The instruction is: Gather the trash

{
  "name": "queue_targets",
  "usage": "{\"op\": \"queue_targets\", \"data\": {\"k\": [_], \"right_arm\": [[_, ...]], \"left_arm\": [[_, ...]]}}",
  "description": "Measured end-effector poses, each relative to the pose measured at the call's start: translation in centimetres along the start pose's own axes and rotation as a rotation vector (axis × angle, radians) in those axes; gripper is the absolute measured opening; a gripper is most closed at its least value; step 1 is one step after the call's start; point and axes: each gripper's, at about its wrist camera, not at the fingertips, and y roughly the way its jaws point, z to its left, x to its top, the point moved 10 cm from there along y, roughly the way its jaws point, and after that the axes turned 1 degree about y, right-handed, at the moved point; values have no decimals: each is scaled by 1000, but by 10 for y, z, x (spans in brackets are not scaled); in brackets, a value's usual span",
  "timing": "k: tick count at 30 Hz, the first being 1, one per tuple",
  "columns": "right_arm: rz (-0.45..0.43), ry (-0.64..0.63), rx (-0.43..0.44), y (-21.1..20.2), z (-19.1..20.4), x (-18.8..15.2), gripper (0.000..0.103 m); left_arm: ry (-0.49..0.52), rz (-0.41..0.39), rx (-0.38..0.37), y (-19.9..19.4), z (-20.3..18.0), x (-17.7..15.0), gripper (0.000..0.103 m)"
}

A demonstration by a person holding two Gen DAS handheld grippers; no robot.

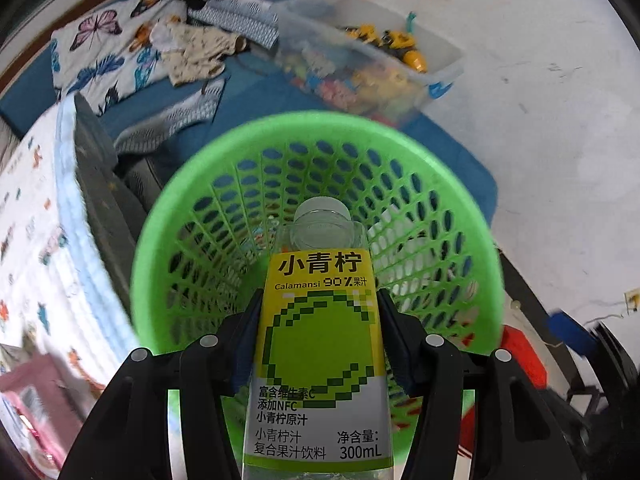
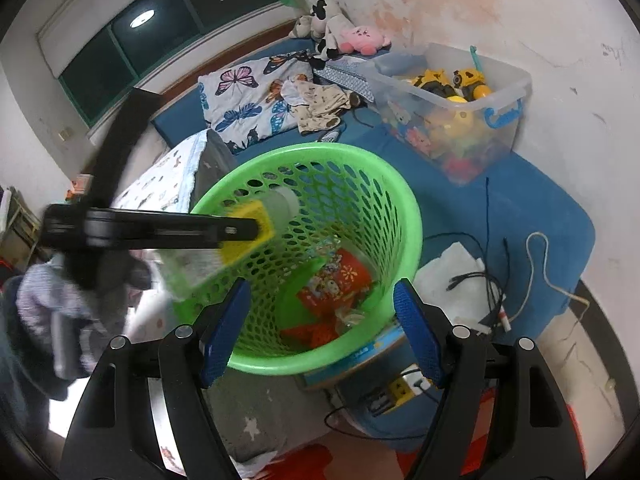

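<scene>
Drop-off step: left hand-held gripper (image 1: pixel 320 320) clamps the bottle (image 1: pixel 320 344), cap pointing down into the green basket (image 1: pixel 460 200) mouth, right hand-held gripper (image 2: pixel 320 328) wide and empty above the rim; next, release once centred.

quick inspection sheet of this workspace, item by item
surface: blue mat on the floor, green basket standing on it
job's things: juice bottle held cap first over the basket mouth; red wrappers already at the basket bottom
clutter: clear toy bin, butterfly quilt, plush toys, white cloth
grippers: left gripper shut on the bottle; right gripper open, empty, near the basket rim
cables: black cables and a white cord loose on the mat right of the basket
surroundings: stained white wall, dark window
</scene>
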Motion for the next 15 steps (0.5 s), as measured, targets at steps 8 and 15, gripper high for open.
{"op": "queue_targets", "data": {"k": [8, 15], "right_arm": [[13, 29, 2, 2, -6, -11, 74], [15, 42, 6, -1, -7, -19, 74]], "left_arm": [[-67, 61, 33, 43, 7, -8, 53], [-106, 76, 67, 59, 15, -9, 53]]}}
